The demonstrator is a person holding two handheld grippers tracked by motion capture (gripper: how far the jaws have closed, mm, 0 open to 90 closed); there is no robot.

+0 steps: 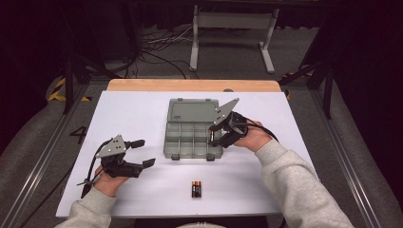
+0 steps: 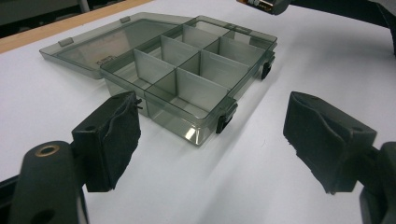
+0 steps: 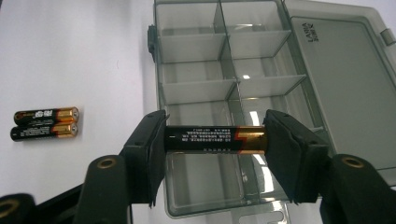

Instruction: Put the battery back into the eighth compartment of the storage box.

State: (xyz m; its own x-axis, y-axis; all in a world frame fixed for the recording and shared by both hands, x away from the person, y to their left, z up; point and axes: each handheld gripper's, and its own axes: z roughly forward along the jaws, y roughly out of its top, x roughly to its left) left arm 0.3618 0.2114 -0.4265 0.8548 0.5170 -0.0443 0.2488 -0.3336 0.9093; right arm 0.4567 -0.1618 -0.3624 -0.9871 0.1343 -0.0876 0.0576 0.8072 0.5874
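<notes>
I'm working over a white table (image 1: 142, 118) with a wooden strip along its far edge, in a dark room with cables on the floor behind it. One grey, see-through organizer box (image 1: 192, 134) lies near the middle with its lid (image 1: 192, 110) folded flat open; I count eight compartments, two by four, all bare as far as I can see. My right gripper (image 3: 215, 140) sits over the box's right side, clamped on one black-and-gold battery (image 3: 215, 139), held end to end between the pads and hanging above a compartment close to the camera. Two more batteries (image 1: 197, 189) lie side by side, touching, on the table nearer me, apart from the box. My left gripper (image 2: 212, 135) rests left of the box, jaws wide apart and holding nothing, pointing at the box's corner.
</notes>
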